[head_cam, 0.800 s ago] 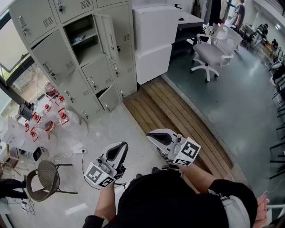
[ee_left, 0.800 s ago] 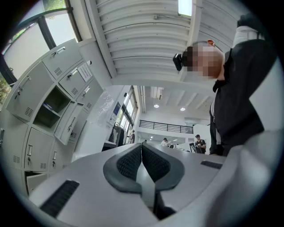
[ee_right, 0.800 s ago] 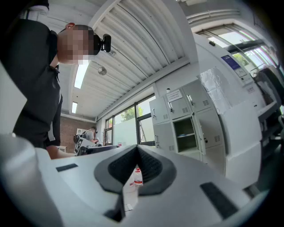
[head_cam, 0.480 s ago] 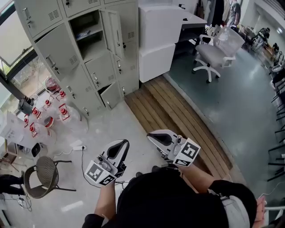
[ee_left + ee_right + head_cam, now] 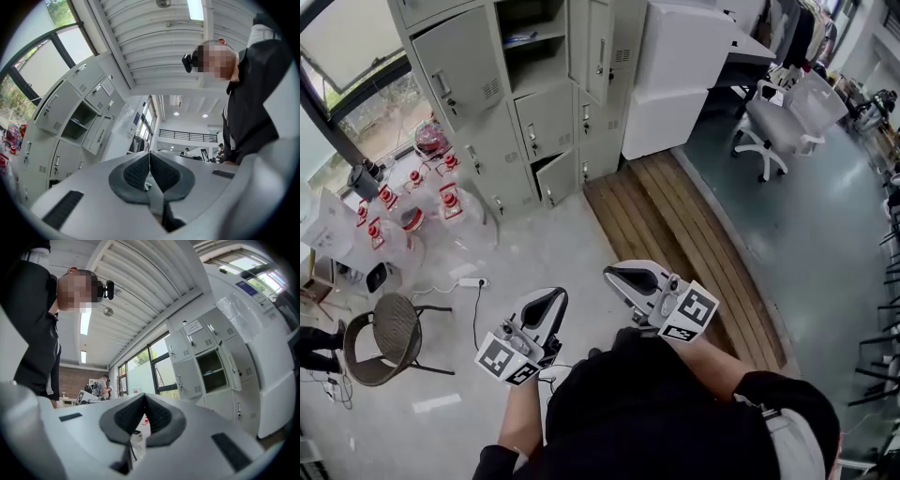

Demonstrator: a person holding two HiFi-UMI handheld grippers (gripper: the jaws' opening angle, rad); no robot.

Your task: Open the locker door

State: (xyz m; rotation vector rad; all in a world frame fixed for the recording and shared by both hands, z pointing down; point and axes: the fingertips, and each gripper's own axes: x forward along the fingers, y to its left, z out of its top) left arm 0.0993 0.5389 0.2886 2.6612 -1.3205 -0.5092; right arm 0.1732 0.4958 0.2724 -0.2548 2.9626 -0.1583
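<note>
The left gripper (image 5: 551, 298) was held low and near the person's body, with its jaws closed tip to tip and nothing between them. The right gripper (image 5: 615, 275) was held just to its right at a similar level, its jaws likewise pressed together and empty. Both grippers pointed toward the far locker bank (image 5: 478, 84) and stood well apart from it.

In that bank, at the top edge of the head view, one locker door (image 5: 598, 47) stood swung open at the right of its compartment (image 5: 530, 37), which contained a shelf. Lower in the bank, a small door (image 5: 555, 178) stood ajar.

Red-capped containers (image 5: 412, 202) stood on the floor left of the bank, and a white cabinet (image 5: 684, 75) stood to its right. A wooden floor strip (image 5: 694, 244) ran from the bank toward the near right. A wicker chair (image 5: 389, 337) stood at the near left.
</note>
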